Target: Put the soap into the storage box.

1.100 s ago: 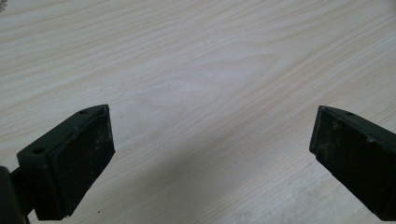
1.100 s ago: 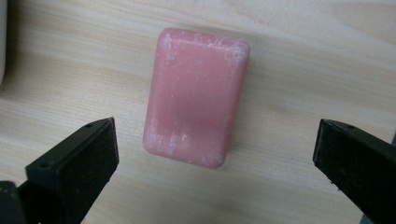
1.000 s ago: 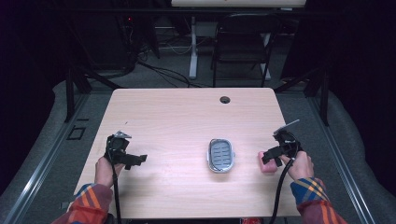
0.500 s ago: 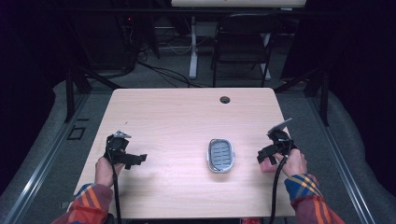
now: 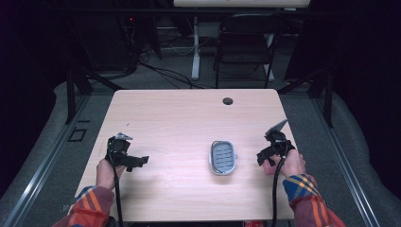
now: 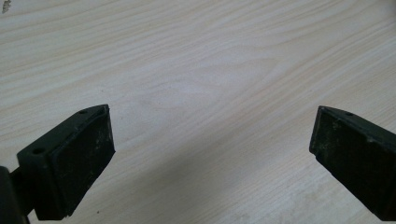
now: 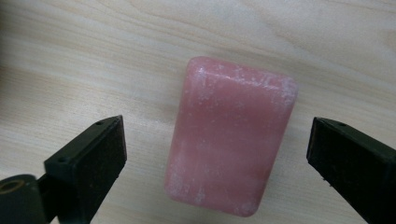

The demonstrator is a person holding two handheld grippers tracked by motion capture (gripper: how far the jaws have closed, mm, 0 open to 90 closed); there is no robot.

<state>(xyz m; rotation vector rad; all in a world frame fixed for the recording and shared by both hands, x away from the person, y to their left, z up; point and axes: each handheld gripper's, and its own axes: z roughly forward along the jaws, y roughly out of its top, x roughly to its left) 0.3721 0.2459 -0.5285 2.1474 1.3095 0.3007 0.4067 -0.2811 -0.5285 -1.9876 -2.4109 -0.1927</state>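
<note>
Light wood-grain table point(image 5: 179, 127) holds a grey oval slotted soap dish point(image 5: 222, 157) mid-right. Right gripper point(image 7: 217, 154) sits wide open around a pink rectangular soap bar point(image 7: 231, 135), nothing gripped. Probably stiff, slick, light; pinch the long sides. Left gripper point(image 6: 210, 149) gapes empty. From above the hand hides the bar.

Dim room, black toward the edges. Pale wood-grain table point(image 5: 189, 118) at centre, lit brighter than anything around it, with a small round cable hole point(image 5: 228, 101) near its 12 o'clock edge. Grey carpeted floor point(image 5: 52, 142) all round. Beyond the table at 12 o'clock, a white desk leg point(image 5: 195, 52) under a pale desktop edge point(image 5: 241, 3); at 1 o'clock, a black chair point(image 5: 243, 47). Loose cables point(image 5: 165, 71) on the floor at 11 o'clock. Metal rails point(image 5: 42, 165) along 9 and 3 o'clock, with black diagonal struts point(image 5: 75, 90).
</note>
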